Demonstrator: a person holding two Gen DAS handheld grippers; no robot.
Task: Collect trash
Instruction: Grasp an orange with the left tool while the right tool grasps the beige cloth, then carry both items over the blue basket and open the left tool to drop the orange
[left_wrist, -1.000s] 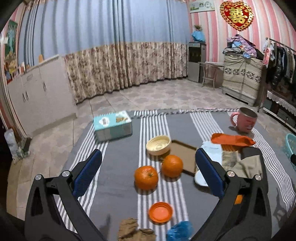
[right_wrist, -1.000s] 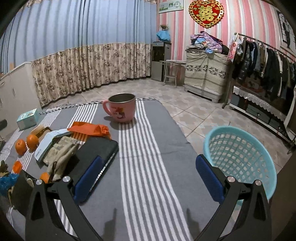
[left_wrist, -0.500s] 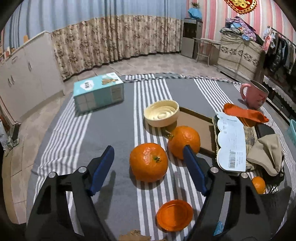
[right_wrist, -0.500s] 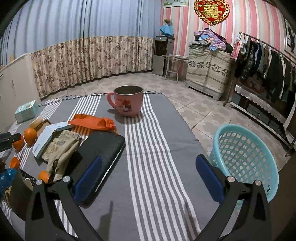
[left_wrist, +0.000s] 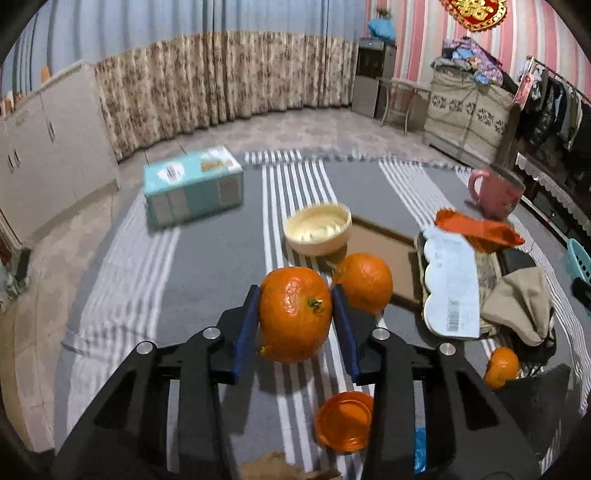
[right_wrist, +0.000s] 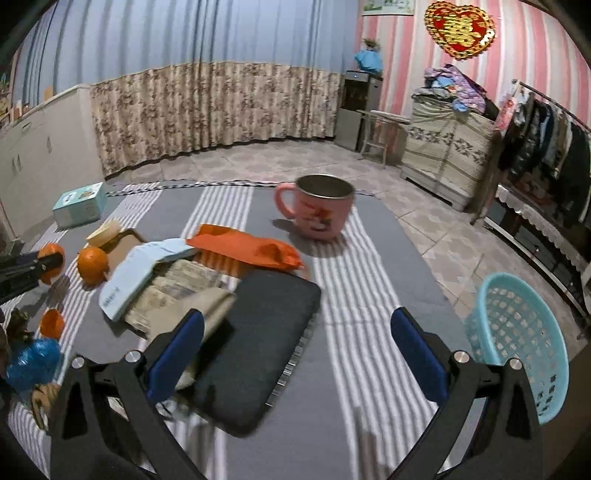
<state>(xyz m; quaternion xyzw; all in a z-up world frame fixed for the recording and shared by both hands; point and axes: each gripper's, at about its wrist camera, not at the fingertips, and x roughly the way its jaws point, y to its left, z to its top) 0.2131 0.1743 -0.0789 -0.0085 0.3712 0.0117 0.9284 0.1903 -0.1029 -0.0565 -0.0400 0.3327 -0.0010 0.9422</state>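
My left gripper (left_wrist: 294, 292) has the nearer orange (left_wrist: 295, 321) between its blue pads. The jaws are closing and both pads touch the fruit's sides. A second orange (left_wrist: 364, 282) lies just behind it on the right. An orange lid (left_wrist: 343, 421), a blue wrapper (left_wrist: 419, 450) and crumpled brown paper (left_wrist: 280, 465) lie under the gripper. My right gripper (right_wrist: 297, 317) stands open above a dark flat pad (right_wrist: 258, 343), holding nothing. A light blue basket (right_wrist: 517, 343) sits off the table's right edge.
The striped grey tablecloth (left_wrist: 207, 266) carries a teal tissue box (left_wrist: 192, 188), a cream bowl (left_wrist: 317, 229), a brown tray (left_wrist: 384, 243), a white label sheet (left_wrist: 450, 288), an orange wrapper (right_wrist: 243, 247), a beige cloth (left_wrist: 521, 302) and a pink mug (right_wrist: 321, 210).
My left gripper came down and forward over the nearer orange, and its jaws narrowed from wide open until they touch it. The right gripper swung left, toward the dark pad.
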